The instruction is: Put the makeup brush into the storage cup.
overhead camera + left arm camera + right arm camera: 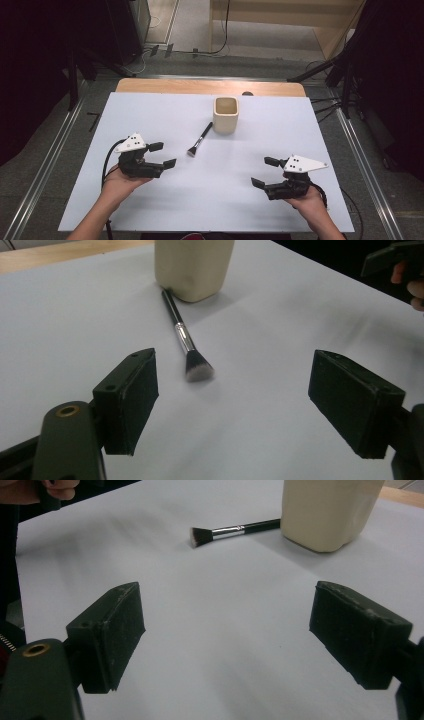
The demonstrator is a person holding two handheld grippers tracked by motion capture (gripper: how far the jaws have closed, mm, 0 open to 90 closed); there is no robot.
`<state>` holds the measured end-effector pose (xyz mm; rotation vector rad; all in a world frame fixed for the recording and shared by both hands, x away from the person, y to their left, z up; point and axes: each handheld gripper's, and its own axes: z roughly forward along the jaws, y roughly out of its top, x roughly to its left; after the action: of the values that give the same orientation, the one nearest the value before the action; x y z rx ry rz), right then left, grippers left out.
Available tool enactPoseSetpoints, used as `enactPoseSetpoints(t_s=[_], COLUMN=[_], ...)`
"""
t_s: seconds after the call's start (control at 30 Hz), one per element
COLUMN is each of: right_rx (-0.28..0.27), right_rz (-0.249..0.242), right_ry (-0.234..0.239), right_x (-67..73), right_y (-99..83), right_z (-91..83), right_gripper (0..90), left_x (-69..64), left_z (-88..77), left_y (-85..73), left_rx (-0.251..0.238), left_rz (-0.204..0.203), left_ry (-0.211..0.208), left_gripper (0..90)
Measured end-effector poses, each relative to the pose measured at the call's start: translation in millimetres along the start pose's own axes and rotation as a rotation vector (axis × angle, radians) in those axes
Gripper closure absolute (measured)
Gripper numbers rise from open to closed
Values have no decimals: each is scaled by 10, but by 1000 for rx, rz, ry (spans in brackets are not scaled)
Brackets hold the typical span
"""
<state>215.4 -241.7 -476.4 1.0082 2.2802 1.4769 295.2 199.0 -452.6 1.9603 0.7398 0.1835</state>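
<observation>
A makeup brush (199, 139) with a black handle, silver ferrule and dark bristles lies flat on the white sheet, its handle end against a cream square cup (225, 114). The cup stands upright and looks empty from above. My left gripper (162, 155) is open, just left of the bristles; in the left gripper view the brush (184, 337) lies ahead between the jaws, with the cup (193, 266) behind it. My right gripper (265, 172) is open over bare sheet at the right, well short of the brush (231, 530) and cup (327, 510).
The white sheet (165, 205) covers a wooden table (165, 86) whose far edge shows beyond it. Metal rails run along both sides of the table. Black stands and cables occupy the floor behind. The other hand (37, 487) shows at the top left of the right gripper view.
</observation>
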Motion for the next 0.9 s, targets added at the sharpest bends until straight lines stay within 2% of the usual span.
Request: enactPoseSetpoints(t_s=[0.2, 0.3, 0.6, 0.7, 0.9], right_rx=[2, 2, 4, 4, 12], right_rz=[5, 9, 7, 7, -3], right_ry=[-8, -10, -7, -6, -11], right_x=[-10, -21, -8, -8, -17], right_y=[-14, -21, -15, -15, -23], right_z=[-3, 1, 1, 1, 12], right_gripper=[150, 150, 150, 151, 152], left_x=[63, 48, 63, 51, 74], left_z=[13, 38, 171, 220, 289], left_y=[65, 135, 190, 212, 217], left_rx=[10, 16, 16, 3, -6], left_rz=[-36, -8, -7, 7, -13], left_ry=[-7, 6, 30, 42, 55], left_gripper=[210, 210, 211, 213, 209])
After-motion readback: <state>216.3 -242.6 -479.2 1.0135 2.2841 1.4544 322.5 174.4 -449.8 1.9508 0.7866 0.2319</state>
